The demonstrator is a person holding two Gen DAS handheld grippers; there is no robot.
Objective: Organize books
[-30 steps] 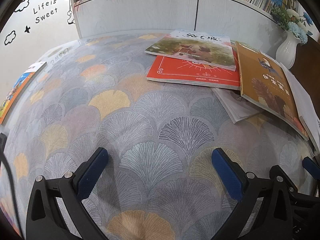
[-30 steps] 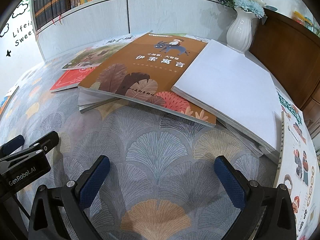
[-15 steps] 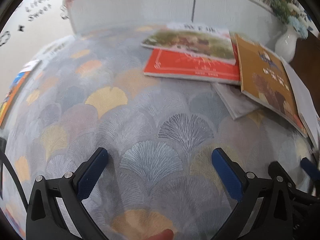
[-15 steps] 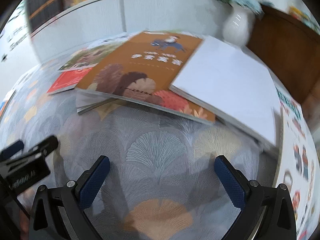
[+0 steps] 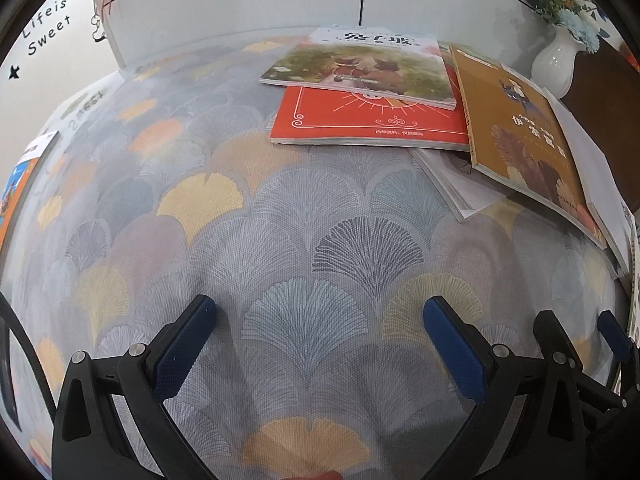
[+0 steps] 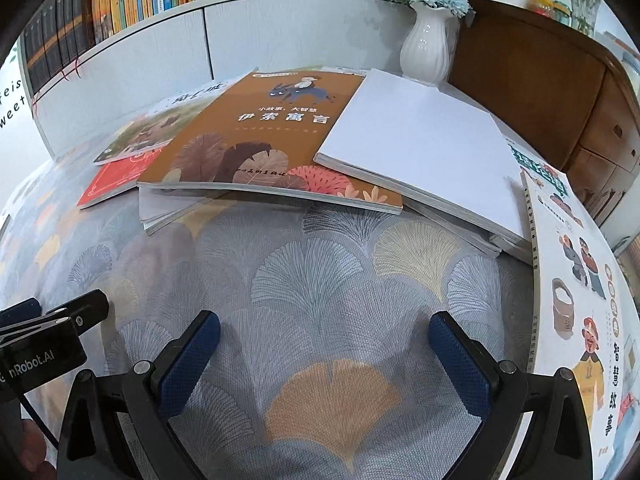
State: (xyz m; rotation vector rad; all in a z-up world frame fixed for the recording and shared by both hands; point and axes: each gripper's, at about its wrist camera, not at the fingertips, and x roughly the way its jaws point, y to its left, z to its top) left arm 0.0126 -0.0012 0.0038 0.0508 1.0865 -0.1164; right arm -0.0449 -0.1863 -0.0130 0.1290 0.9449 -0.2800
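Note:
Several books lie overlapping on the patterned tablecloth. A green picture book rests on a red book. To their right a brown book covers a grey booklet. A white book overlaps the brown one. A cartoon-cover book lies at the right edge. My left gripper is open over bare cloth, well short of the books. My right gripper is open too, empty, just before the brown book. The left gripper's body shows in the right wrist view.
A white vase with blue flowers stands behind the books beside a wooden cabinet. A white shelf unit with rows of upright books closes the far side. Another colourful book lies at the left table edge.
Both cameras shook and blurred half a second ago and are steady now. The books have not moved. Both grippers stay open in about the same place.

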